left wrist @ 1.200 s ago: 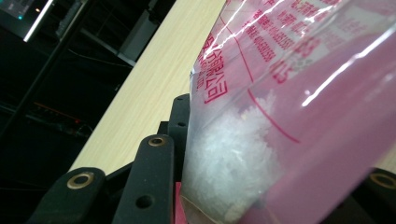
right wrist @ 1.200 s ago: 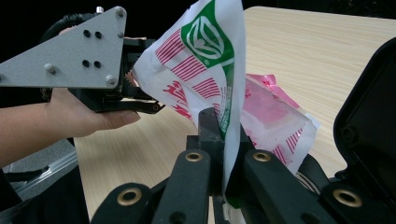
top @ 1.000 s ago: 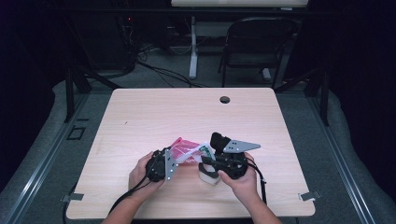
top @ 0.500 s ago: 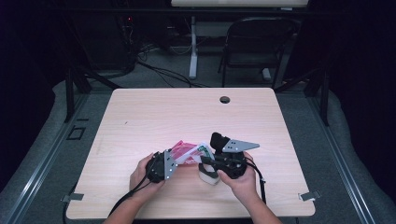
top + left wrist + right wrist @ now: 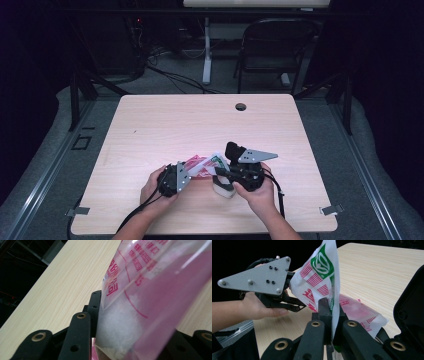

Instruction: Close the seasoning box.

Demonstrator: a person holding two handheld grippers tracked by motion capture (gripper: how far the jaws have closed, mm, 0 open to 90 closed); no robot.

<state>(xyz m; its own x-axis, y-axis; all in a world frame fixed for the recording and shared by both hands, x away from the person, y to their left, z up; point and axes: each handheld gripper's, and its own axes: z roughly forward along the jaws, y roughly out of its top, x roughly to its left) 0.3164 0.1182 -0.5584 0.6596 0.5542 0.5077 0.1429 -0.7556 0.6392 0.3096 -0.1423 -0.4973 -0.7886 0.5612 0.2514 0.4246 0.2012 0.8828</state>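
While the light wooden table [image 5: 165, 125] is lying mostly bare, all the work is gathering near its front edge, where a person's two hands are holding the grippers close together over a small heap of plastic packets. A dark round cable hole [image 5: 241, 106] is sitting near the far edge, well apart from the action.

The right gripper [image 5: 329, 312] is standing with its jaws fully closed, pinching the edge of a white bag printed in red and green [image 5: 319, 277] and holding it upright above the tabletop. The left gripper [image 5: 175, 177] is facing it from just beside; its jaws have just been opening a little, and the pink clear packet [image 5: 150, 290] with white grains settling at its bottom is sitting between them, though I cannot tell whether the pads are pressing on it. Another pink packet [image 5: 359, 310] is lying flat on the table behind the white bag, and a small white object [image 5: 222, 189] is resting under the right hand.

Judging by this, the packets are being handled midway: one is lifted and gripped, the other is perhaps being released or regripped, and nothing is looking set aside or finished yet.

Red Chinese characters and digits are running along the pink packet, too oblique to read. The white bag is bearing a green leaf-like emblem and red stripes.
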